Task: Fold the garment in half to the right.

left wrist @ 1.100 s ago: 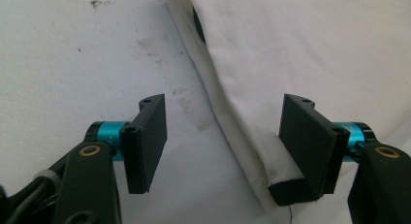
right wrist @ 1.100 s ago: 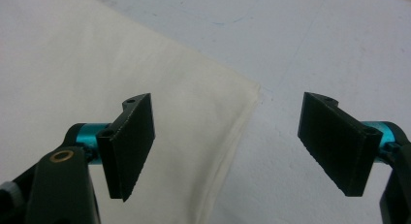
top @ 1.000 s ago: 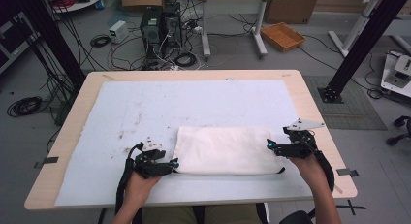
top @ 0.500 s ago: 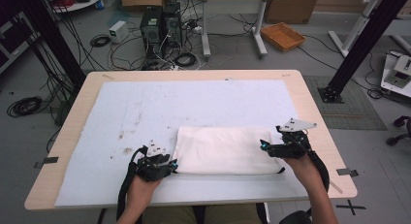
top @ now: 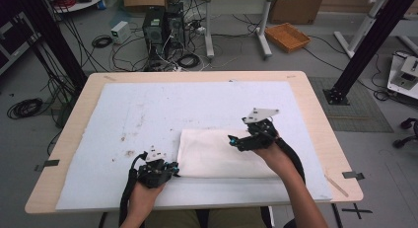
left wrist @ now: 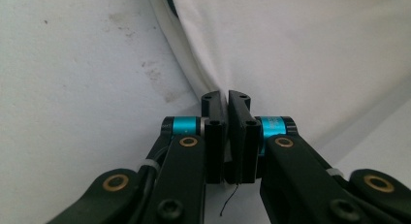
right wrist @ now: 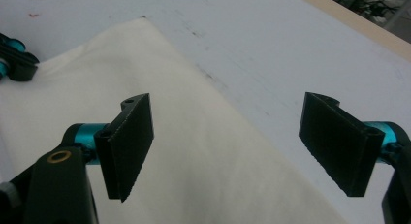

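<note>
A folded white cloth (top: 217, 156) lies on the pale mat (top: 197, 104) near the table's front edge. My left gripper (top: 175, 169) sits at the cloth's near left corner. In the left gripper view its jaws (left wrist: 227, 95) have just been closing and now pinch the cloth's (left wrist: 315, 49) edge. My right gripper (top: 234, 140) hovers over the right half of the cloth, pointing left. Its wide-apart pads (right wrist: 128, 141) hold nothing, with the cloth (right wrist: 194, 156) below them. The left gripper (right wrist: 14, 56) appears at the far left of the right gripper view.
Brown stains and crumbs (top: 130, 152) mark the mat left of the cloth. The wooden table's rim (top: 325, 119) frames the mat. Beyond the table the floor holds computer towers (top: 160, 28), cables and an orange basket (top: 287, 36).
The right gripper has moved left from the cloth's right edge to above the cloth, slightly higher. The left gripper has stayed in place and its jaws have closed on the cloth's corner.
</note>
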